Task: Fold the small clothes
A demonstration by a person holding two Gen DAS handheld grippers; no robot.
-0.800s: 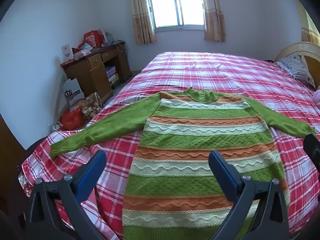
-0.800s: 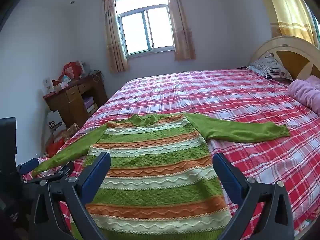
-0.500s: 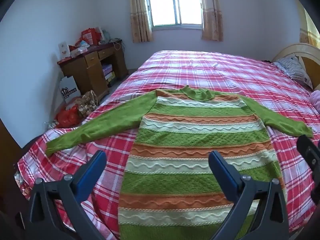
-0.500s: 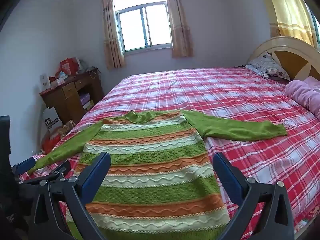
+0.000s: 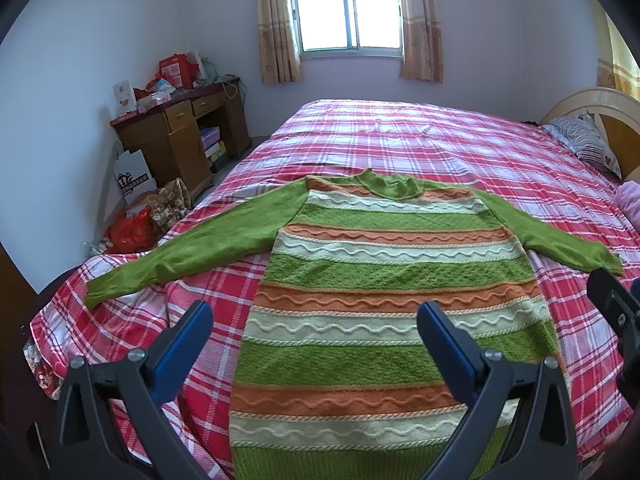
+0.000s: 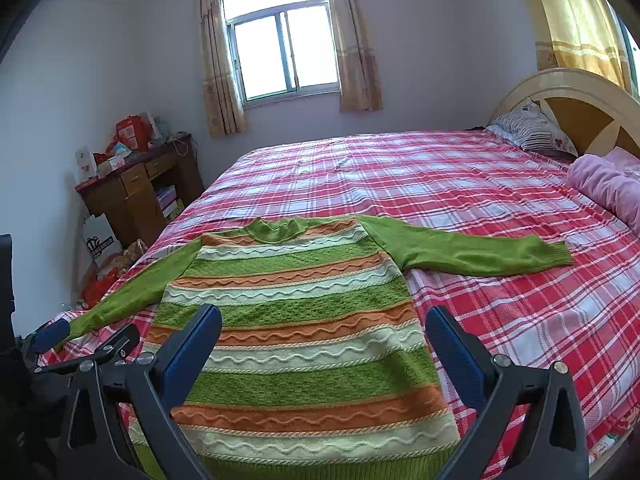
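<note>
while both grippers hang above the near edge of the bed (image 5: 400,136), we record the following.

left gripper (image 5: 312,320): released, jaws spread to their widest, nothing between the blue pads (image 5: 188,336). we see it pitched down over the lower left part of the sweater (image 5: 384,280). one finger sits over bare plaid sheet, the other over the knit body. neither touches the fabric.

right gripper (image 6: 324,328): released, jaws equally wide, nothing gripped. we see it pitched down over the lower right part of the sweater (image 6: 296,300). its left finger is over the knit, its right finger over the plaid just beside the sweater's right edge. in the left view, a dark part of this gripper (image 5: 616,312) shows at the right edge, near the right cuff.

sweater: laid flat and face up on the near half of the bed, collar (image 6: 276,230) toward the far side, hem toward us. body is striped green, orange and cream. both green sleeves are spread out sideways; the left sleeve (image 5: 192,248) slants toward the near left corner, and the right sleeve (image 6: 472,252) lies nearly straight out to the right.

surroundings: a pillow (image 6: 532,132) and headboard (image 6: 580,100) at the far right, a pink blanket (image 6: 608,184) just nearer than them, a wooden desk (image 5: 176,136) at the left wall, a window (image 5: 348,8) on the far wall.
</note>
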